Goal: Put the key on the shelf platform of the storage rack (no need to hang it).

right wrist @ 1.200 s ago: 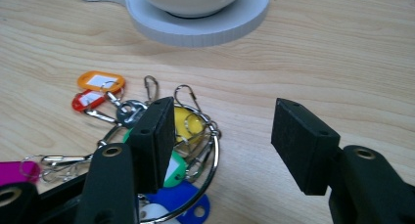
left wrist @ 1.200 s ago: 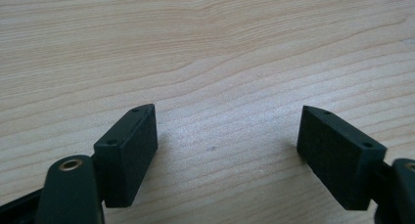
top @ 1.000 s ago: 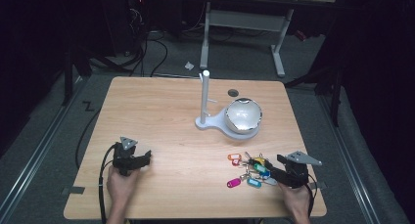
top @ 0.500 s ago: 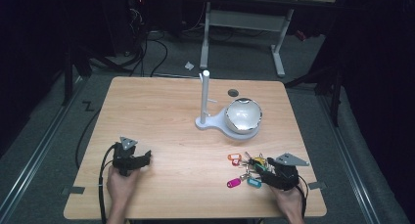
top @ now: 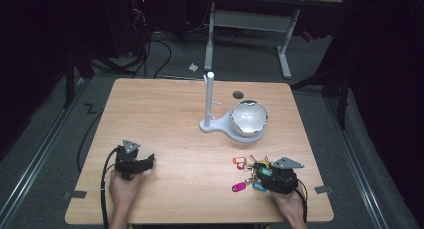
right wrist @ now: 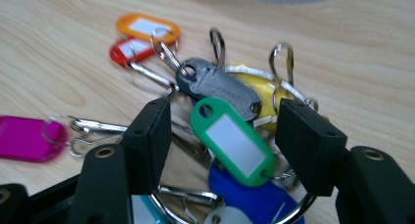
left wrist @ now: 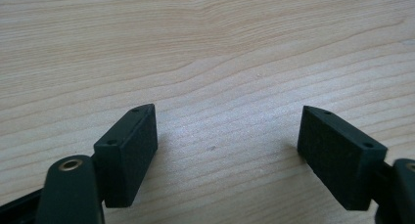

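A person sits at a wooden table (top: 165,114) with a gripper in each hand. Near the far right of the table stands a white stand (top: 210,101) with an upright post, its base joined to a shiny round bowl (top: 248,118). On the near side of that stand, toward the person's right, lies a bunch of key tags (top: 250,171) on metal rings. The right gripper (right wrist: 222,136) sits over the bunch, its jaws having just spread wide; the green tag (right wrist: 232,141) lies between them, but the pads do not press on it. I count eight tags in the right gripper view: orange (right wrist: 147,26), red (right wrist: 128,50), grey (right wrist: 218,84), yellow (right wrist: 259,89), green, blue (right wrist: 254,199), pink (right wrist: 27,138) and a sliver of teal (right wrist: 139,212). The bunch looks light, loose and jingly; the smooth plastic tags would likely slip and swing, so a flat tag gripped across its faces, or the ring, seems the best hold. Well to the left of the stand, the left gripper (left wrist: 227,145) rests over bare wood, jaws apart, holding nothing.
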### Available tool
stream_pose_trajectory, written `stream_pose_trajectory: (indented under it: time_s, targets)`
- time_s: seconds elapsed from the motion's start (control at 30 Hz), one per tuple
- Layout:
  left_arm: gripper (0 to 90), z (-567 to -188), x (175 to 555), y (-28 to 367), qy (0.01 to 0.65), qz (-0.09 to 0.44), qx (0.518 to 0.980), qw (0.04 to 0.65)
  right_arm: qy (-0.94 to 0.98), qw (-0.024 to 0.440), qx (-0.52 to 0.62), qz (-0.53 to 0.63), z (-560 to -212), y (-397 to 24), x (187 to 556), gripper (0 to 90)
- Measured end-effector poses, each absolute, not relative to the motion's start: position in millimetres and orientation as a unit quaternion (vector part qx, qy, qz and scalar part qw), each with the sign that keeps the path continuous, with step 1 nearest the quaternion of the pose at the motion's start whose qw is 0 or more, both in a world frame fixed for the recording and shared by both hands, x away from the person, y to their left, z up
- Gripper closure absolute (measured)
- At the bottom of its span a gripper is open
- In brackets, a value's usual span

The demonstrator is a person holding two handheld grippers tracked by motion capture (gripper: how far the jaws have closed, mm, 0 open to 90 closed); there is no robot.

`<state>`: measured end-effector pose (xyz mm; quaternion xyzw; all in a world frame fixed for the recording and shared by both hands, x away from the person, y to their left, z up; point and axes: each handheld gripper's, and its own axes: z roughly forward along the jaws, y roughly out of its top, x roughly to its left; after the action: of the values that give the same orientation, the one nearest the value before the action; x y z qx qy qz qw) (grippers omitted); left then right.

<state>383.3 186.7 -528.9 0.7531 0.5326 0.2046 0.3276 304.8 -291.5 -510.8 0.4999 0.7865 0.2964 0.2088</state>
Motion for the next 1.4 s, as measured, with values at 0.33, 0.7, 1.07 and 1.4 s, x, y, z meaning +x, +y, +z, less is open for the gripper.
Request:
stream_pose_trajectory:
  time_s: [0.33, 0.7, 1.07, 1.4]
  targets:
    - [23.4, -529, 383, 186, 0.532, 0.206, 0.754, 0.326, 0.785, 0.206, 0.493, 0.315, -515, -295, 307, 59.5]
    - [23.4, -529, 383, 186, 0.532, 0.205, 0.753, 0.327, 0.796, 0.212, 0.47, 0.316, -515, -293, 308, 81.7]
    - [23.4, -529, 383, 187, 0.533, 0.204, 0.753, 0.328, 0.799, 0.206, 0.466, 0.32, -509, -296, 309, 83.5]
    - [23.4, -529, 383, 187, 0.533, 0.205, 0.753, 0.328, 0.79, 0.211, 0.464, 0.339, -495, -305, 309, 83.8]
